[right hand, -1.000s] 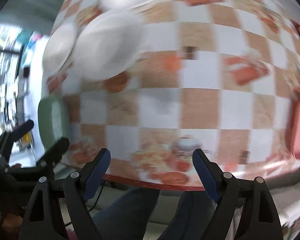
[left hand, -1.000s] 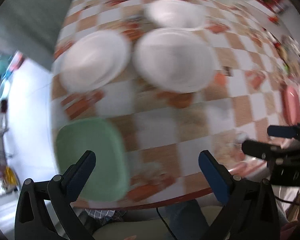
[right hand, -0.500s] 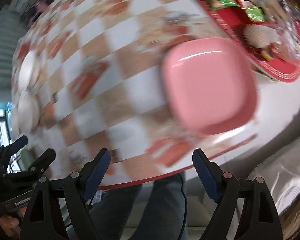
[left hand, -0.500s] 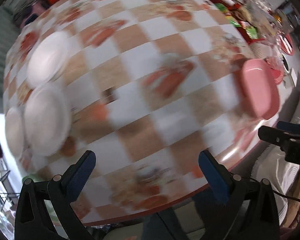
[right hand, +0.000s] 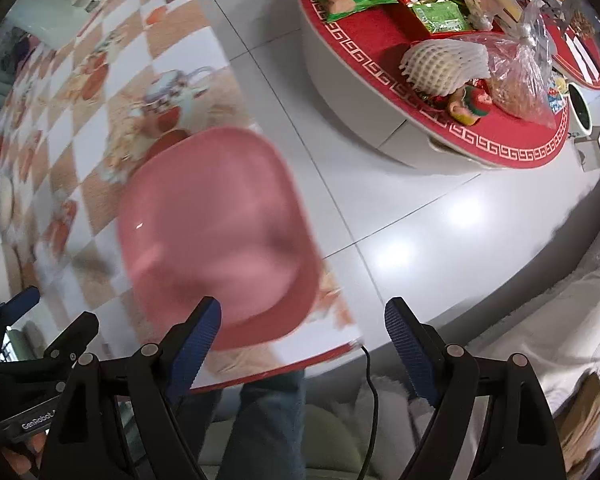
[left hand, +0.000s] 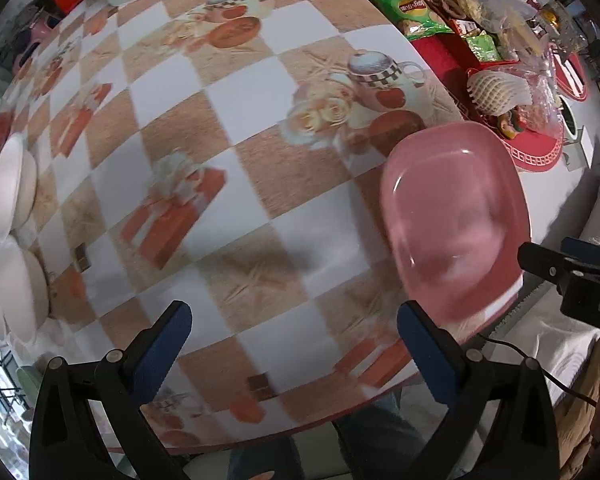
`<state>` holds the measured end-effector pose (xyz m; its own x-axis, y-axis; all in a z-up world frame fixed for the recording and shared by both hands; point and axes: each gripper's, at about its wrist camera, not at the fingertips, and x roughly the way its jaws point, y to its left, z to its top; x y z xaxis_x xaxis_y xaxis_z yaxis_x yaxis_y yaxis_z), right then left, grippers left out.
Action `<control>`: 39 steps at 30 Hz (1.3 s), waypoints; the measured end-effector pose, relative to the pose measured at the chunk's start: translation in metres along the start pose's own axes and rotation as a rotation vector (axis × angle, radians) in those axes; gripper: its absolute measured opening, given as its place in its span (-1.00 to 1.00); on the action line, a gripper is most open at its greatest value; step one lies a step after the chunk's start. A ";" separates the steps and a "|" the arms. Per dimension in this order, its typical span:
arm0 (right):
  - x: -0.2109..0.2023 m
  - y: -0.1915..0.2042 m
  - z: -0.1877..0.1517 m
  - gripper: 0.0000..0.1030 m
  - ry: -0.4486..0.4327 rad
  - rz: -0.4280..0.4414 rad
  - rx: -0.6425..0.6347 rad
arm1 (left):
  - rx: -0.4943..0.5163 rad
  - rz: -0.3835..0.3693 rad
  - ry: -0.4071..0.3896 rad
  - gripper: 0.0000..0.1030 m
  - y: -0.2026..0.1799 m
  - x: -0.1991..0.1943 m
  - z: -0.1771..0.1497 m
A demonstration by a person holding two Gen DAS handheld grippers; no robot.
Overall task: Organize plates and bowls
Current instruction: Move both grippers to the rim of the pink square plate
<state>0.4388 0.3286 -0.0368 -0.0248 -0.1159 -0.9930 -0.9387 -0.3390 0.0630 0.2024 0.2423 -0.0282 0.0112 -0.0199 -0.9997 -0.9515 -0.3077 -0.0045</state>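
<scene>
A glossy pink square plate [left hand: 456, 220] lies at the table edge; both grippers' jaws gape empty.

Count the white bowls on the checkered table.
2, though more may be hidden past the frame's edge. Both sit at the table's far left in the left wrist view: one bowl higher up, the other just below it.
</scene>
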 end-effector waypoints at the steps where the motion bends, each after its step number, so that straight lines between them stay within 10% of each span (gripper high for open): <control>1: 0.002 -0.003 0.002 0.65 0.001 -0.006 -0.006 | -0.009 0.005 0.002 0.99 -0.004 0.003 0.004; 33: 0.040 0.022 0.035 0.65 0.035 0.077 -0.145 | -0.137 0.016 0.063 0.99 -0.014 0.066 0.035; 39: 0.040 0.042 0.032 0.65 0.024 -0.036 -0.207 | -0.151 0.007 0.052 0.99 0.008 0.065 0.022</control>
<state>0.3872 0.3399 -0.0773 0.0181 -0.1221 -0.9924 -0.8481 -0.5276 0.0495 0.1882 0.2598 -0.0942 0.0240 -0.0707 -0.9972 -0.8946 -0.4468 0.0102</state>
